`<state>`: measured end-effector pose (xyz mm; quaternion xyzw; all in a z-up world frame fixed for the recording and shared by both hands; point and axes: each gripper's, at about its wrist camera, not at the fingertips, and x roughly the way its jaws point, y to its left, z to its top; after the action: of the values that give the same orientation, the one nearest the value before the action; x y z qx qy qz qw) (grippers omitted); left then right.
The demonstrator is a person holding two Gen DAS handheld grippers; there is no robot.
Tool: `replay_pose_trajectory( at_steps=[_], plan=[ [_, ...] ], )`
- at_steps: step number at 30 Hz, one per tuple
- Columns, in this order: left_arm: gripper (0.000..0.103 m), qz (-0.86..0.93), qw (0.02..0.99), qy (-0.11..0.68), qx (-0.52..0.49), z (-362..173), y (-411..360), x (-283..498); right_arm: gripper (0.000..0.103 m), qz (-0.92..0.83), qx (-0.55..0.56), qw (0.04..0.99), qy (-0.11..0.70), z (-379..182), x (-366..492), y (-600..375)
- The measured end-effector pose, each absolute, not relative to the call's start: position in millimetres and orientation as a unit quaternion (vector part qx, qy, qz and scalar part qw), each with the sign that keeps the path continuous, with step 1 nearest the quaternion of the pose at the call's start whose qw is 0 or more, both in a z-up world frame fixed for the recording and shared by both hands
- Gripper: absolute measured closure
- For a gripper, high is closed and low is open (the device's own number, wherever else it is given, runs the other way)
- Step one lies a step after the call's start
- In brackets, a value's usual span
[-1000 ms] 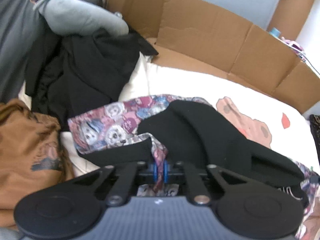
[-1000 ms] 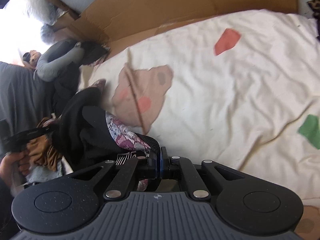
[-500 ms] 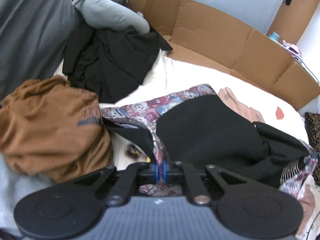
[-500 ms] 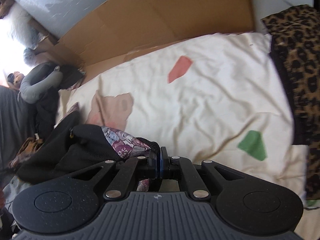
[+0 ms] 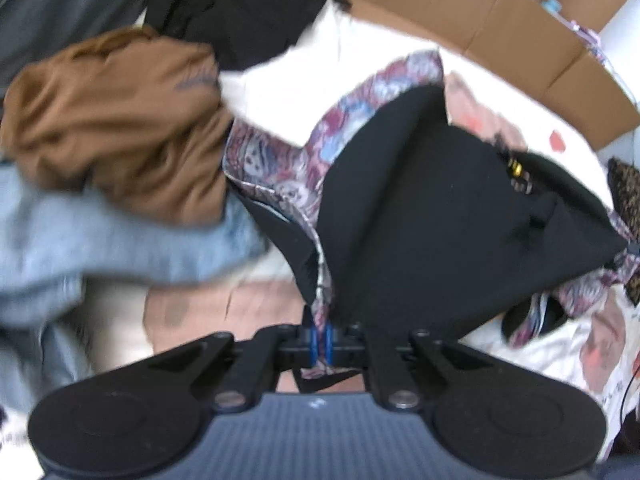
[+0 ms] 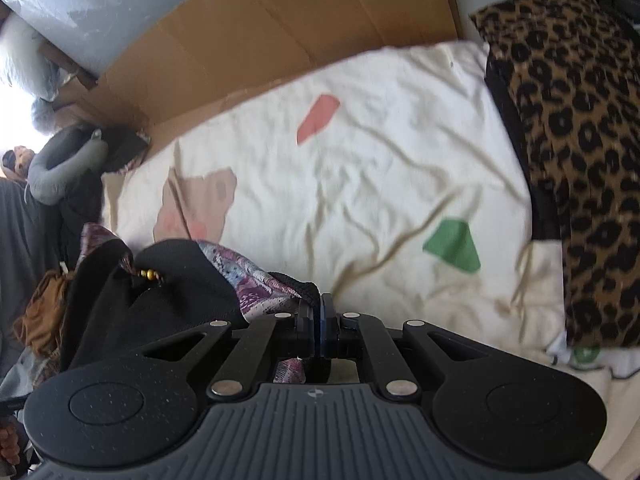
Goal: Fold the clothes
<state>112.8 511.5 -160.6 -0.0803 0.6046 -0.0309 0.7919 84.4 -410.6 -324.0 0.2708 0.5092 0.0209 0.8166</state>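
A black garment with a patterned maroon-and-blue lining (image 5: 432, 208) hangs stretched between both grippers above a cream bedsheet (image 6: 360, 168). My left gripper (image 5: 320, 340) is shut on the lining's edge at one end. My right gripper (image 6: 320, 320) is shut on the other end, where black fabric and lining (image 6: 256, 280) bunch up to its left. A small gold trim piece (image 6: 150, 275) shows on the black cloth. The garment's lower part is hidden behind the gripper bodies.
A brown garment (image 5: 116, 120) and a light blue one (image 5: 80, 248) are heaped at the left. More black clothes (image 5: 240, 4) lie behind them. A leopard-print cloth (image 6: 572, 152) covers the bed's right side. Cardboard panels (image 6: 280, 28) line the far edge.
Both grippers have pulled back toward the bed's near side with the garment, spreading it out between them. The leopard-print cloth has come further into the right wrist view.
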Motion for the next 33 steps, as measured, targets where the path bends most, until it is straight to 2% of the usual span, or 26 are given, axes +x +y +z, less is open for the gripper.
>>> replay_pose_trajectory(
  at_steps=[11,21,22,24,26,33],
  plan=[
    [0.099,-0.023,0.753,0.653,-0.081,-185.9,515.1,65.7,0.103,0.044,0.264,0.797,0.542,-332.4,71.2,-398.1],
    [0.097,0.031,0.699,0.711,-0.07,-203.5,536.1,23.2,0.093,0.069,0.248,0.797,0.547,-321.8,79.0,-385.9],
    [0.096,0.036,0.693,0.716,-0.075,-202.1,539.3,22.2,0.093,0.07,0.247,0.798,0.545,-320.9,81.7,-385.2],
    [0.083,0.043,0.691,0.717,-0.083,-193.1,544.7,23.6,0.093,0.076,0.245,0.8,0.542,-320.8,88.5,-381.1],
    [0.075,0.054,0.701,0.707,-0.077,-176.8,548.8,28.4,0.093,0.082,0.245,0.802,0.538,-321.0,95.4,-376.7],
    [0.078,0.061,0.747,0.657,-0.079,-121.9,554.7,64.4,0.093,0.1,0.237,0.811,0.526,-321.5,120.1,-357.1]
  ],
)
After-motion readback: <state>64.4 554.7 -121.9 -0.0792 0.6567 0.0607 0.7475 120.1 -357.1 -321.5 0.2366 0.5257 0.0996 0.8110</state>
